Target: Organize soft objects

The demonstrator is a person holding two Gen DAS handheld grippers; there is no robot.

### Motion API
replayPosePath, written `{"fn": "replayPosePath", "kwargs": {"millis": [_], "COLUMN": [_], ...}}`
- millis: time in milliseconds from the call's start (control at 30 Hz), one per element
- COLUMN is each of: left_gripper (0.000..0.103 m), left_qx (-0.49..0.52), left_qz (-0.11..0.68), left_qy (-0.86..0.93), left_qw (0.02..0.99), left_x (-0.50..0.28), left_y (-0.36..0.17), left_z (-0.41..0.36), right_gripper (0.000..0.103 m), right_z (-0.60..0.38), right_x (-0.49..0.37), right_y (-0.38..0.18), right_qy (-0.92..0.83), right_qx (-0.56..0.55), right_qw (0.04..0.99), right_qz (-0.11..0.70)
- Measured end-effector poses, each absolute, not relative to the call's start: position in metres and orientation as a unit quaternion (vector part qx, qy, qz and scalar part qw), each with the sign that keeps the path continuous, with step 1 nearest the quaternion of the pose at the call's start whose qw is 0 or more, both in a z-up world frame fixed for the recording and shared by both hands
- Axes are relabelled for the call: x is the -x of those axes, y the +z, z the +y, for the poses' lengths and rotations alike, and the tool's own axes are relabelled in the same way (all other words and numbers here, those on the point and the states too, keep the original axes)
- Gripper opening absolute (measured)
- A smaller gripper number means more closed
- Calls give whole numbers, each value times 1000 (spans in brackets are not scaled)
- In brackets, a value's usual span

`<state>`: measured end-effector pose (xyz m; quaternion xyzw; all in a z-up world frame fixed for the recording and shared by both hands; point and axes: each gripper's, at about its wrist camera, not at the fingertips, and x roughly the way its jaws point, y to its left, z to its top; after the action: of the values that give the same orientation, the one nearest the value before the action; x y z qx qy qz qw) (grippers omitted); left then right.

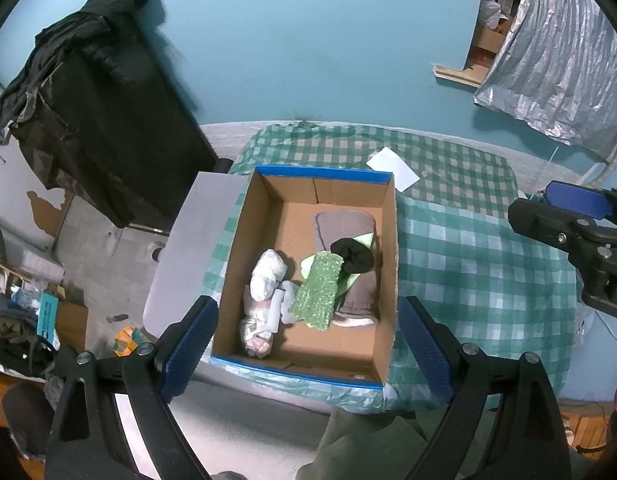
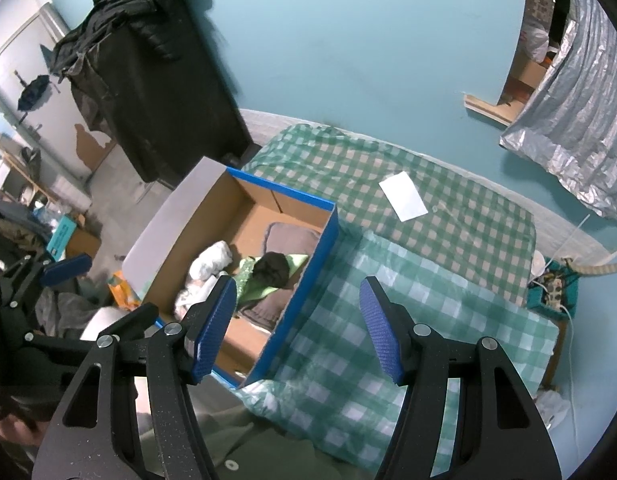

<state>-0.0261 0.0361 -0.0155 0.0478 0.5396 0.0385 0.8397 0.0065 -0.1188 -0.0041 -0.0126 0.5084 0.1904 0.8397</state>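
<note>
both grippers hang empty with their blue pads spread: the left gripper (image 1: 306, 344) right above the cardboard box (image 1: 264, 200), the right gripper (image 2: 298, 330) over the checked cloth (image 2: 448, 280) beside it. the soft things sit in the box: white bundles (image 1: 268, 272) left, a green sponge cloth (image 1: 318, 294) and black sock (image 1: 352, 256) on grey folded cloths (image 1: 344, 226). i'd judge the sorting nearly finished; only a white paper (image 1: 392, 168) lies outside.

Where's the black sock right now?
In the left wrist view the black sock lies inside the box, near its right wall, on the grey cloth beside the green sponge.
</note>
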Motion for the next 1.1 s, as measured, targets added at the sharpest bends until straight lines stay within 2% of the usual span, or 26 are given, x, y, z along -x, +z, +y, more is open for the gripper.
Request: {"fn": "replayPosePath", "kwargs": {"millis": [1100], "left_gripper": [93], "left_qx": [-52], "left_qz": [544], "left_qy": [42], "left_qw": [836], "left_x": [25], "left_y": [-18], "left_z": [35], "right_gripper": [64], "right_z": [-120], "right_x": [-7], "right_y": [-4], "right_qy": [192], "right_qx": [11], "right_qw": [838], "right_qz": [510]}}
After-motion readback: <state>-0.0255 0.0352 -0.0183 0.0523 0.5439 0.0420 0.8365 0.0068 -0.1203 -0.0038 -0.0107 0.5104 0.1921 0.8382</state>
